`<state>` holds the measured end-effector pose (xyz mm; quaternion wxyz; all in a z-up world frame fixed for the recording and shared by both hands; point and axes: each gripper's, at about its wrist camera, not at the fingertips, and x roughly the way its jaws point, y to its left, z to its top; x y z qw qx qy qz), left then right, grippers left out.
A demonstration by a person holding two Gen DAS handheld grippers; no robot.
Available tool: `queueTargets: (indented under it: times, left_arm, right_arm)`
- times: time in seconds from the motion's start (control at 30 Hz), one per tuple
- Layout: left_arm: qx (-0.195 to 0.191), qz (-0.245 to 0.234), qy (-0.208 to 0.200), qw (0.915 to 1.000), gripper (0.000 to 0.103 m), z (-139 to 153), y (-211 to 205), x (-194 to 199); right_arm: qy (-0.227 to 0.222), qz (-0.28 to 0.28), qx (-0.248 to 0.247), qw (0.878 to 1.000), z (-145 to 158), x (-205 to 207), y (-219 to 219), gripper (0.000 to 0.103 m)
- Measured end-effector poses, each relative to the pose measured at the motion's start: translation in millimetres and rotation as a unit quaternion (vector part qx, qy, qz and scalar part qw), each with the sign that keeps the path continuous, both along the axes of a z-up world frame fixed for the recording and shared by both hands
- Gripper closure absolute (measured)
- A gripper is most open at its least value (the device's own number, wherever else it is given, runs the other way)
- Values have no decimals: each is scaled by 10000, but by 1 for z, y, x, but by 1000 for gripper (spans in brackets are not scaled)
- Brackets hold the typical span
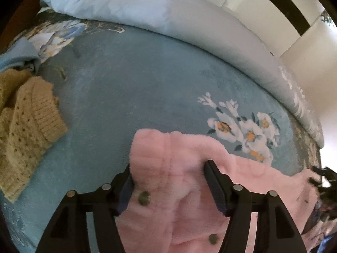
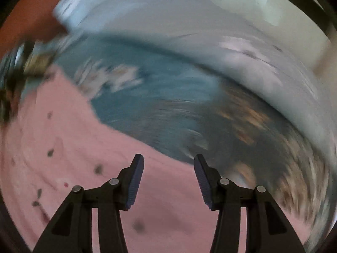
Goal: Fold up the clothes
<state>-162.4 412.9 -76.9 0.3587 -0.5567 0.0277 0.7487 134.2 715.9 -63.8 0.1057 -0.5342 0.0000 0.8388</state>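
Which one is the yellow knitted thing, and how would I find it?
Look at the blue flowered bed cover. On its left edge lies the yellow knit sweater, well apart from the fluffy pink garment. Only it has holes and a ribbed cuff.

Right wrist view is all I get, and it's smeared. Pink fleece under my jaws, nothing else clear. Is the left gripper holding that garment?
Observer: No. The left gripper is open, its jaws astride a raised fold of the pink garment without pinching it.
Operator: Any other clothes on the bed?
Observer: Yes, a cream knitted sweater lies at the left of the left wrist view, apart from the pink one.
Operator: And past the pink one?
Observer: A pale blue duvet lies bunched along the far side of the blue floral bedspread.
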Motion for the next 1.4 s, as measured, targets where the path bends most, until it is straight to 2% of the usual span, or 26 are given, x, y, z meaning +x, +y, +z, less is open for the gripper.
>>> queueTargets:
  times: [0.1,0.2,0.37,0.4,0.43,0.47,0.5,0.63,0.7,0.8,0.87,0.93,1.03,1.17,1.2,1.27,1.33,1.4]
  left_arm:
    - [128,-115,32,9998,39,1,-3,1]
    - [203,-322,175,9991,54,1,-5,3]
    - [510,-443,84,9977,67,2,-10,6]
    - [541,-454,88,9975,69,3,-11,8]
    - [566,-463,123,9972,71,4,-12,10]
    - [588,-472,174,9970,72,7,-14,13]
    - [633,-456,250,9966,74,10,-16,15]
    - [989,-209,375,9942,81,26,-26,17]
    - [1173,-33,487,9919,84,41,-35,12]
    - [1488,205,660,9864,85,65,-46,1]
    - [1675,324,759,9824,85,81,-52,-7]
    - [1607,292,782,9835,85,86,-51,-14]
    - [1064,170,847,9906,85,71,-38,-15]
    - [778,137,623,9949,82,40,-34,-14]
    - [764,137,562,9954,81,35,-35,-14]
    - [759,112,442,9961,81,27,-36,-13]
    - [778,82,413,9961,80,24,-38,-11]
    - [820,71,384,9959,80,23,-39,-11]
  right_arm:
    - [-339,463,13,9984,-22,-30,-13,52]
    - [-648,723,-9,9953,-32,-37,-17,52]
    - [-848,781,-26,9933,-36,-32,-22,53]
    - [-881,763,-18,9932,-36,-30,-25,60]
    - [-899,767,-32,9930,-36,-29,-28,75]
    - [-902,791,-68,9928,-36,-27,-32,83]
    - [-916,846,-84,9922,-35,-26,-38,95]
    - [-963,1103,-40,9892,-31,-19,-49,99]
    - [-749,987,90,9922,-16,-20,-42,100]
    - [-45,594,384,9975,29,-27,-23,101]
    - [388,249,663,9967,58,-33,-9,103]
    - [603,-23,733,9955,71,-44,3,103]
    - [540,-140,659,9963,65,-59,7,103]
    - [81,179,577,9981,37,-63,-12,103]
    - [-75,298,538,9981,29,-63,-16,102]
    - [-398,515,482,9967,13,-61,-21,93]
    - [-581,599,527,9951,1,-57,-21,51]
    - [-690,618,605,9939,-9,-54,-19,47]
